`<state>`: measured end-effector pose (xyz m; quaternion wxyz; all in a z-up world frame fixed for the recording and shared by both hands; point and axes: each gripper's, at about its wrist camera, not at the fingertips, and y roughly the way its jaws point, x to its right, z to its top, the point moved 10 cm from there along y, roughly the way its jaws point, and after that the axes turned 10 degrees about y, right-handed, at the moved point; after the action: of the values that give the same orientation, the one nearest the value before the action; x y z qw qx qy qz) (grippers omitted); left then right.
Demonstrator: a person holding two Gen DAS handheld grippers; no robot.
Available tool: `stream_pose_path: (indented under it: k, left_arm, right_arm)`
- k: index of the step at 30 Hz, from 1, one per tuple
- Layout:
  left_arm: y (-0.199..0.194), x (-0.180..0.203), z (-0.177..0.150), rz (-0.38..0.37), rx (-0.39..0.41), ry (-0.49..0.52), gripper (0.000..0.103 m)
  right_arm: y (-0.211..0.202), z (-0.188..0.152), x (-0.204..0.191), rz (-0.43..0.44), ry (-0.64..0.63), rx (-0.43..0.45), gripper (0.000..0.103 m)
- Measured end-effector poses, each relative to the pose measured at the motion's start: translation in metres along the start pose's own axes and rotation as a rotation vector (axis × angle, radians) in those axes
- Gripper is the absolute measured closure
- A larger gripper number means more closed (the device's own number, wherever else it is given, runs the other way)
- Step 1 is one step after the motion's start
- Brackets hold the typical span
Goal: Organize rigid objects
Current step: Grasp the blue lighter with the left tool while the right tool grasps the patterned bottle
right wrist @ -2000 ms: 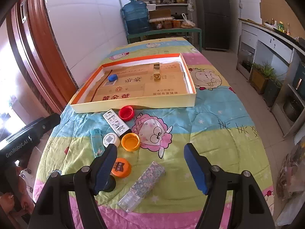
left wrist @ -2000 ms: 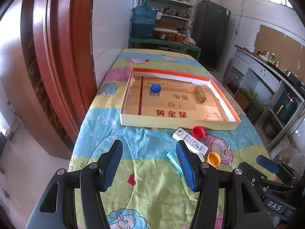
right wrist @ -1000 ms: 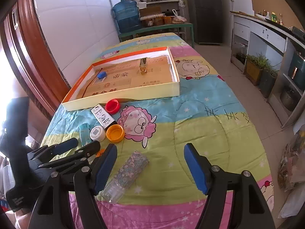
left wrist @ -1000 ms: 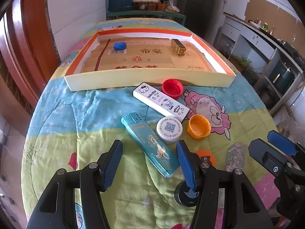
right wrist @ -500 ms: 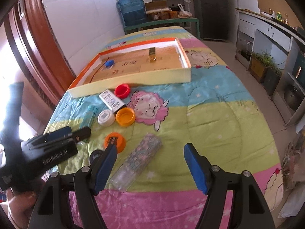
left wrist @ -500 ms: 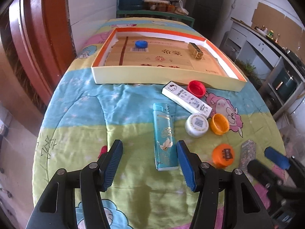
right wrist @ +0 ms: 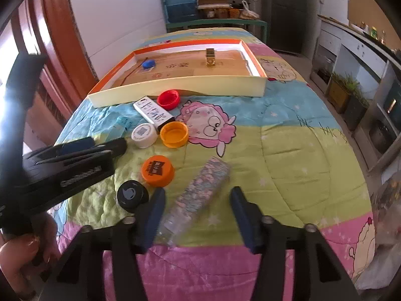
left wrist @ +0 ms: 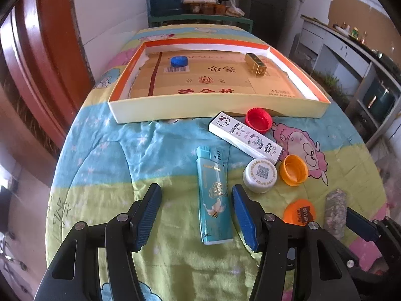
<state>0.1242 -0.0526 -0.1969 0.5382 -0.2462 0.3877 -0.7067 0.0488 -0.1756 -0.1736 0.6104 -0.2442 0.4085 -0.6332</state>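
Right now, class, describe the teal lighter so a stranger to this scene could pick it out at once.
Start at the shallow orange-rimmed cardboard tray on the cartoon-print quilt and come towards the camera, past the white Hello Kitty box. The flat teal lighter lies lengthwise just left of the round white cap. Unlike the round caps nearby, it is long, rectangular and bears a gold crane.

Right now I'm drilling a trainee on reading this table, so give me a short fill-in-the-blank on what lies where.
1. Inside the box lie a gold block and a ____ cap.
2. The teal lighter lies between the ____ gripper fingers.
3. The red cap lies with its open side ____.

Missing: blue; left; up
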Motion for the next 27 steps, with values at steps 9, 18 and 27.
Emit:
stream_pose_path:
  k: [9,18,27]
  left_arm:
    - [0.0,-0.005,0.002,0.0,0.02,0.0,0.065]
    - [-0.004,-0.013,0.003,-0.04,0.037,-0.028,0.081]
    - [-0.014,-0.014,0.007,-0.042,0.057,-0.042,0.081]
  right_arm:
    - [0.007,0.007,-0.001,-0.015,-0.001,0.002,0.075]
    - [-0.003,0.007,0.011,0.03,0.024,0.011,0.083]
    - [-0.014,0.02,0.011,0.045,0.025,0.045,0.083]
